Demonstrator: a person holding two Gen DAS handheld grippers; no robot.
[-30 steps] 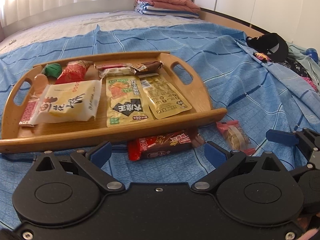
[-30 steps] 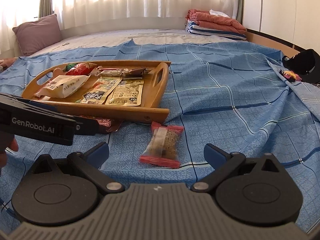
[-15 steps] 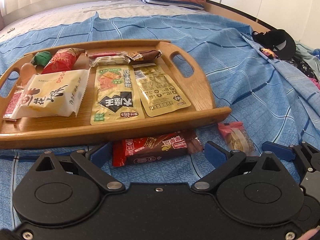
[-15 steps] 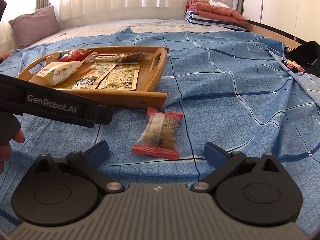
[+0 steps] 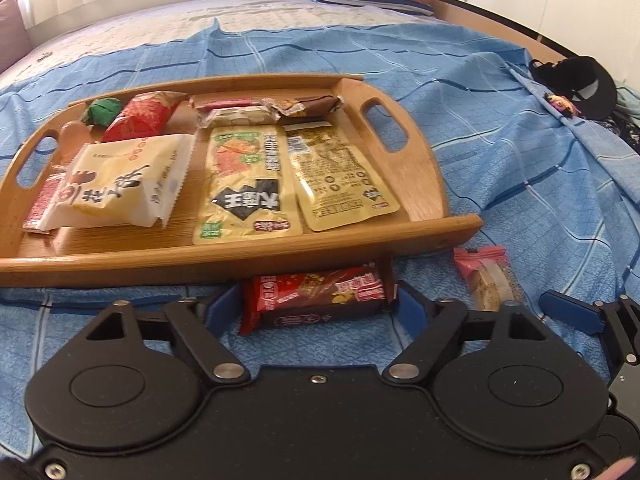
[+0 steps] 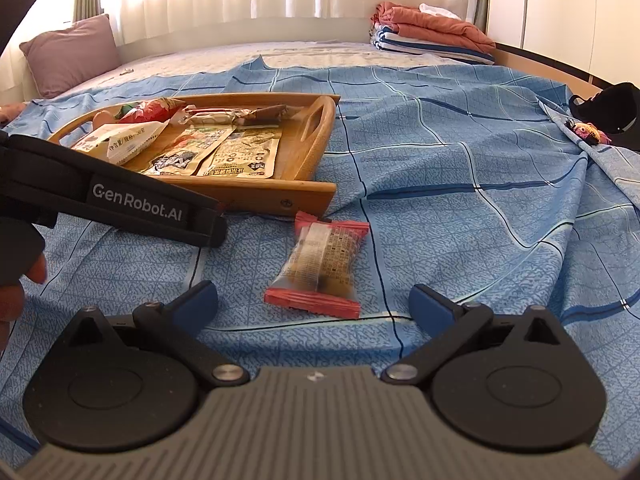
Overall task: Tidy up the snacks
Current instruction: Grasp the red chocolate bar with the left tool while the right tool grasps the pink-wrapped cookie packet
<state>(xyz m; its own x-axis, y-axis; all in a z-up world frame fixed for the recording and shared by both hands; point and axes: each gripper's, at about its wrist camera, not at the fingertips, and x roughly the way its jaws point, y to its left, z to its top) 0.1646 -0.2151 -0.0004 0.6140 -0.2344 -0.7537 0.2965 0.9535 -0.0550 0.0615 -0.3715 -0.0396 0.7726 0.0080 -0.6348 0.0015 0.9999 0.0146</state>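
Left wrist view: left gripper (image 5: 316, 306) jaws just closing, pads at both ends of the red snack bar (image 5: 320, 296) on the bed, 6 o'clock of the wooden tray (image 5: 240, 264). Right wrist view: right gripper (image 6: 314, 300) wide open, empty, with the clear cake packet (image 6: 322, 268) lying at 12 o'clock of it.

Right gripper (image 6: 314, 300) jaws wide apart, hovering over blue checked bedsheet (image 6: 460, 208). Red-ended clear snack packet (image 6: 320, 270) lying ahead, untouched. Wooden handled tray (image 6: 316, 196) of snacks beyond. Left gripper (image 6: 218, 222) at left.
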